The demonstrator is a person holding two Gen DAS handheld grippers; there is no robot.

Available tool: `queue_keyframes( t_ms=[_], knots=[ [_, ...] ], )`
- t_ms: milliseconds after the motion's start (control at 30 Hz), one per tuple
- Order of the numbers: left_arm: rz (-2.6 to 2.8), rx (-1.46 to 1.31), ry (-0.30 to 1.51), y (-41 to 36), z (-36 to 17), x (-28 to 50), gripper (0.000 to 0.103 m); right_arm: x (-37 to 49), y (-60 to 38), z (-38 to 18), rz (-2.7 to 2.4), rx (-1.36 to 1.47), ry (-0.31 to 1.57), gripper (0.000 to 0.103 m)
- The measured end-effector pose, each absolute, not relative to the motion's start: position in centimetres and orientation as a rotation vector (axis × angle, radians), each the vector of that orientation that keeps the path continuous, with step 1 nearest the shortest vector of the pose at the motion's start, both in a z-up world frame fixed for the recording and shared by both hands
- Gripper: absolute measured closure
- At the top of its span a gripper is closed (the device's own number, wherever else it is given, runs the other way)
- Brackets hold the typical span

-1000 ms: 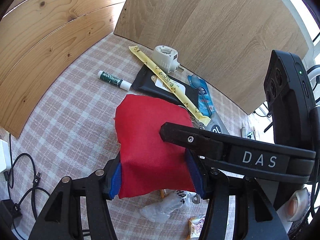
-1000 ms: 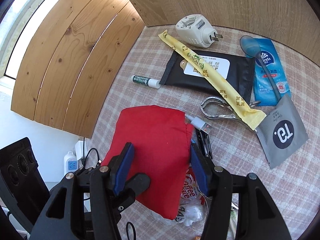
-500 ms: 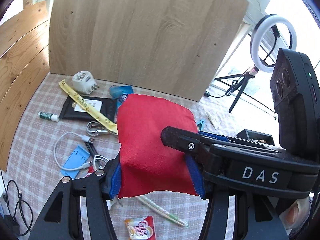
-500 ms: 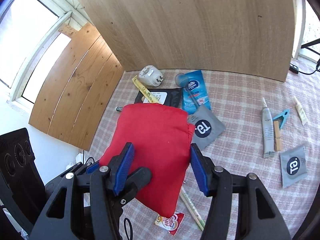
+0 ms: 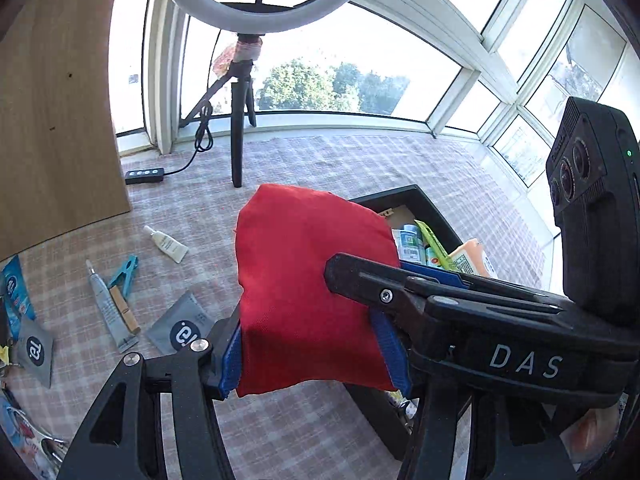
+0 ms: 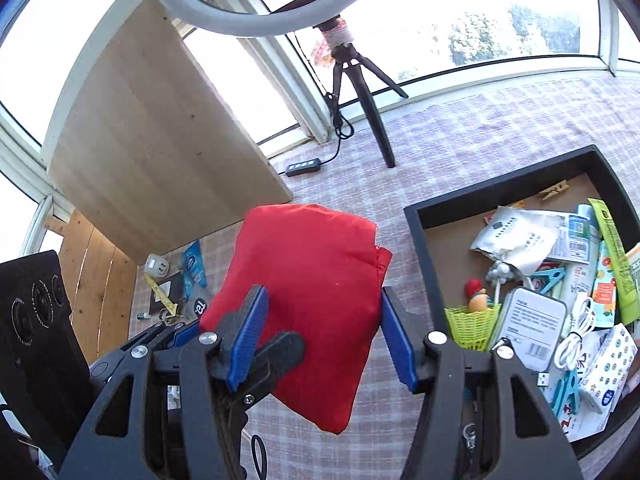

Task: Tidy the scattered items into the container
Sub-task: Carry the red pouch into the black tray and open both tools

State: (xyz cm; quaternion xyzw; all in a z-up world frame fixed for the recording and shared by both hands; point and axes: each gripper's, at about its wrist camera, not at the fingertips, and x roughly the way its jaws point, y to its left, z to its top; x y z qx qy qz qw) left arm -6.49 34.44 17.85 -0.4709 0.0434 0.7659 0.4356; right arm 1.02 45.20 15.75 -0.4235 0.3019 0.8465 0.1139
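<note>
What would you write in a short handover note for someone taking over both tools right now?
Left tool: shut on the red pouch.
Right tool: shut on the same pouch, held clear of the checked cloth.
Black box: beside the pouch, already holding packets, clips and a cable.
Done: part of the clutter is boxed.
Left: put the pouch in, then fetch the grey sachet, tube and blue clip.
</note>
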Motion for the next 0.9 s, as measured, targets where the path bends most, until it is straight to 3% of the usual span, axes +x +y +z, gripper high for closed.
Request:
queue_keyframes(
  t_ms=[367,600,900],
  knots=[
    [1.714,-1.176,0.231,46.6,18.0,0.6,0.049,14.1,55.4,15.6,2.190,-1.055,0.944,0.047],
    [1.788,-1.162,0.221,43.7,19.1,-0.6,0.052,16.5,55.3,17.4,2.173,-0.960,0.831,0.047],
    [1.953,-1.246,0.162,35.9,18.3,-6.2,0.054,9.8,50.1,17.5,2.348,-1.056,0.699,0.047]
  ],
)
